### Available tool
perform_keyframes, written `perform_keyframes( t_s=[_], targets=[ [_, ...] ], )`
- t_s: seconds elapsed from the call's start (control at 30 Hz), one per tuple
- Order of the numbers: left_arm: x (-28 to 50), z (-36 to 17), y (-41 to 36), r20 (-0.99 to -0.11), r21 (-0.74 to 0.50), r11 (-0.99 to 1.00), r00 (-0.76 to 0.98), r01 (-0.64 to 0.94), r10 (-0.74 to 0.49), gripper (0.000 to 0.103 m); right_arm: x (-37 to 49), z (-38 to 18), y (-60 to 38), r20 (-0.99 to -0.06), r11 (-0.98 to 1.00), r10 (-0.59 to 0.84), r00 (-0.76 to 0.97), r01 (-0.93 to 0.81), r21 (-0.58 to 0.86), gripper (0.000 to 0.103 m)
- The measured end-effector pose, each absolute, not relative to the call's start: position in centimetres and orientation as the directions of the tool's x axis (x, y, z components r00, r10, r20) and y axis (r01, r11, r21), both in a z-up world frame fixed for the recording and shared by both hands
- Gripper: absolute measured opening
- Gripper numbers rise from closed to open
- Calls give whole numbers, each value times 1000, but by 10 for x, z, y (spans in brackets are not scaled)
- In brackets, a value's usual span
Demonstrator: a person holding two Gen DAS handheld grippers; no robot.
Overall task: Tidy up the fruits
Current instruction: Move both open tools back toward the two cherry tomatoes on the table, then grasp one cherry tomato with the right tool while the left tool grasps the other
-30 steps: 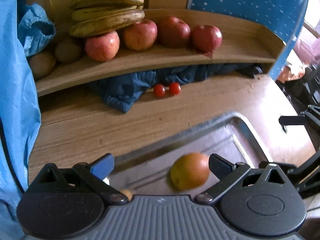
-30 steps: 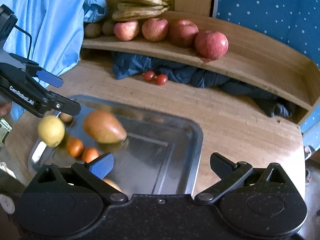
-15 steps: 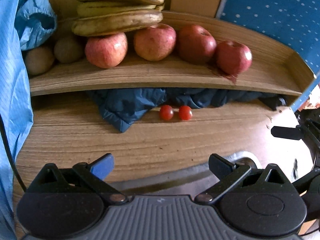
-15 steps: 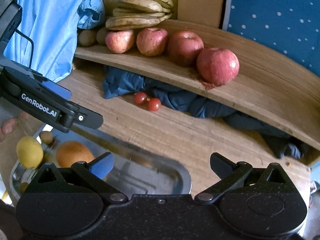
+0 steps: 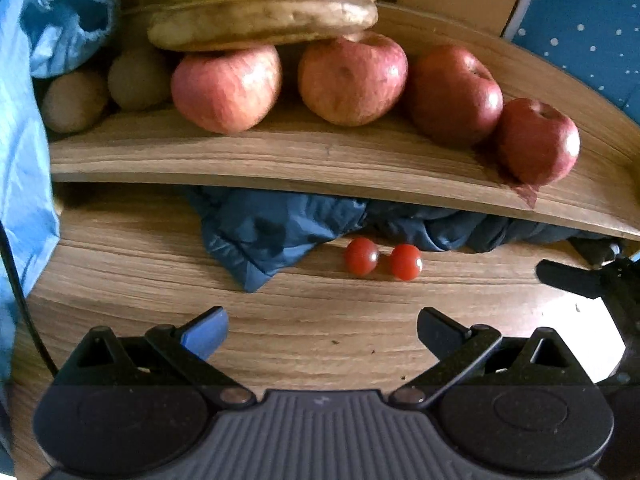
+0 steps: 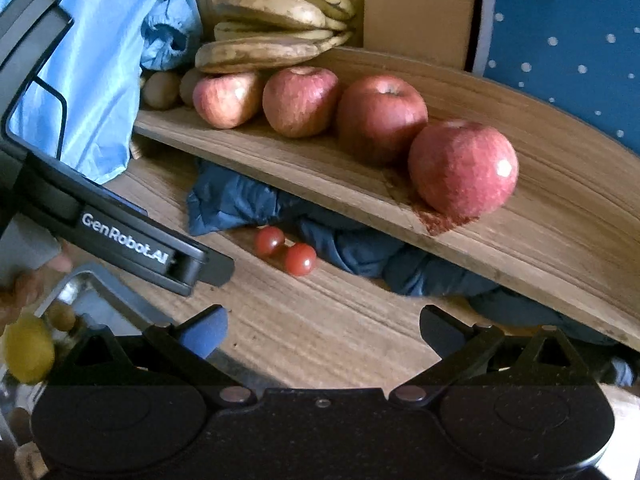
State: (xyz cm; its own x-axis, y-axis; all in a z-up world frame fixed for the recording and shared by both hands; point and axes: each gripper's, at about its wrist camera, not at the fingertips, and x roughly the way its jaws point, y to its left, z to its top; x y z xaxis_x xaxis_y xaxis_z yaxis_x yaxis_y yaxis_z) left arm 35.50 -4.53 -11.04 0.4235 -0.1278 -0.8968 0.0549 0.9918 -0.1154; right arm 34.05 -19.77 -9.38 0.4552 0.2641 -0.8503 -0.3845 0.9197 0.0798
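Fruits are split across two levels in front of you: on the curved wooden shelf a bunch of bananas lies on top of a row of four apples, with two brown kiwis at the shelf's left end, and below it on the worktop two cherry tomatoes sit touching, just in front of a crumpled dark blue cloth. At the lower left of the right wrist view a metal tray shows a yellow fruit and a small brown one. Your left hand-held gripper is released, empty and aimed at the tomatoes; your right hand-held gripper is likewise spread wide with nothing in it. You appear to be between picks, reaching for the next fruit, probably the tomatoes. They are small, round and likely to roll, so come in low, bracket one tomato only, and close gently to avoid crushing it or knocking its neighbour under the shelf.
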Motion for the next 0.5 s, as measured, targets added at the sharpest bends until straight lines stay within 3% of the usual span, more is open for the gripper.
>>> perform_keyframes(
  t_s=[0.3, 0.5],
  targets=[
    [368, -123, -50, -904, -163, 987, 400, 11, -154, 102, 361, -114, -195, -850, 899, 302, 431, -426, 104, 90],
    [370, -128, -49, -896, -211, 978, 399, 1, -193, 86, 369, -119, -192, -843, 888, 329, 425, -443, 123, 81]
  ],
)
